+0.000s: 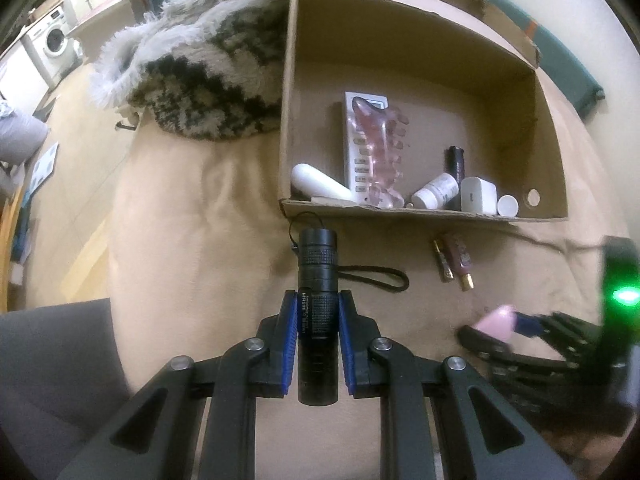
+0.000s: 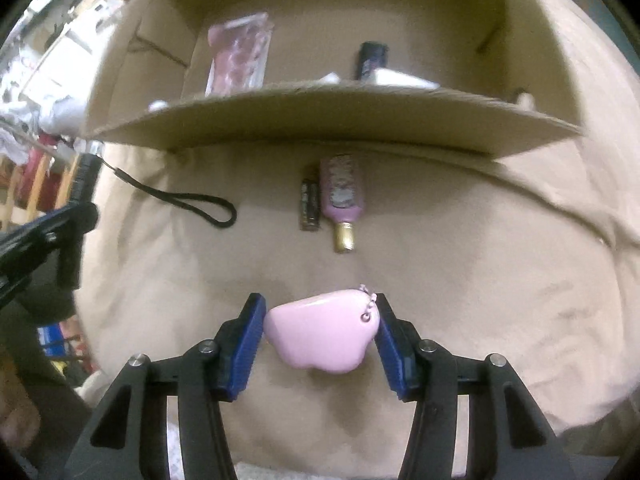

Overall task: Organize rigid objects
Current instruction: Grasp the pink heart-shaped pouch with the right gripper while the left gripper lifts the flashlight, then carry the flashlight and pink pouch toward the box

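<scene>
Beside box [image 1: 400,210], on tan blanket [image 1: 200,200]: left claw [image 1: 318,312] grips black torch [image 1: 318,300] tight. Right claw [image 2: 320,320] half wide around pink charm [image 2: 320,332], pads look touching its sides, firm squeeze unsure. Step: picking up. Next: squeeze firm, lift both, drop inside box.

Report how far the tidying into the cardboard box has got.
Done: remote, white bottles and charger already lie in the cardboard box. In hand: left gripper clamps the black flashlight; right gripper brackets the pink case. Left: two small bottles on the cloth.
</scene>
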{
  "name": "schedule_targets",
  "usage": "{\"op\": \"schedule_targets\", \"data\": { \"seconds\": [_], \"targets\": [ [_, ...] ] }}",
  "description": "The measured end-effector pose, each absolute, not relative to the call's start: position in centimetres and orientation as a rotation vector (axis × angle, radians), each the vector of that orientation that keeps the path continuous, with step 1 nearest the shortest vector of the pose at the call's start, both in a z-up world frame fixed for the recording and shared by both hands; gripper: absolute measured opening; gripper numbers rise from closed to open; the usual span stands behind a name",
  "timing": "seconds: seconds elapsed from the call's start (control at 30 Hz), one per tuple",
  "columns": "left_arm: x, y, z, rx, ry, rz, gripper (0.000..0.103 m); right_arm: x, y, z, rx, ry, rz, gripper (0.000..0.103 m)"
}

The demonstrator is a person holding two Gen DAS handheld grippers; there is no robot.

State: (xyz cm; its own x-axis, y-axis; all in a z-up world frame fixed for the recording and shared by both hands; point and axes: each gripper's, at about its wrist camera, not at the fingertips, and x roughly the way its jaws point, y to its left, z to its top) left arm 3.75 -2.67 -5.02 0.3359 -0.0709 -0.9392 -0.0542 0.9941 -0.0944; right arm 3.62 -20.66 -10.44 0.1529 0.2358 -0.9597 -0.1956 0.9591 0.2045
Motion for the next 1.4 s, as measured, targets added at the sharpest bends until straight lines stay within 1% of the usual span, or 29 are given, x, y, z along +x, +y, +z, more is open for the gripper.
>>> {"op": "schedule_targets", "data": {
  "seconds": [0.17,0.37,0.6,0.83,1.0,1.17,1.23,1.4],
  "targets": [
    [3.3,-2.8,-4.5,-0.096,1.199,-0.009,0.017,2.3,-23.3,-7.3,0.137,1.311,0.312,0.056],
    [2.5,-2.8,-1.8,-0.084,1.112,-0.007,0.017,1.8,-23.7,-3.9,0.198,1.191,0.336,0.056],
    [2.4,-3.0,4.4,-0.107,0.955,-0.030,0.017,2.4,-24.9,-0.2,0.236,1.058,0.367,0.056],
    [4.5,-3.6,11.0,-0.131,0.797,-0.075,0.017,4.7,-25.4,3.4,0.240,0.970,0.394,0.056],
    [7.8,-4.4,13.2,-0.126,0.740,-0.099,0.017,7.0,-25.4,5.2,0.228,0.931,0.406,0.056],
    [11.1,-5.6,11.7,-0.116,0.743,-0.105,0.017,10.0,-25.2,4.9,0.223,0.926,0.398,0.056],
    [12.5,-6.3,9.8,-0.095,0.755,-0.096,0.017,11.2,-25.2,3.8,0.227,0.946,0.391,0.056],
    [14.9,-7.4,3.1,-0.069,0.900,-0.117,0.017,13.3,-25.3,-0.3,0.226,1.030,0.363,0.056]
  ]
}}
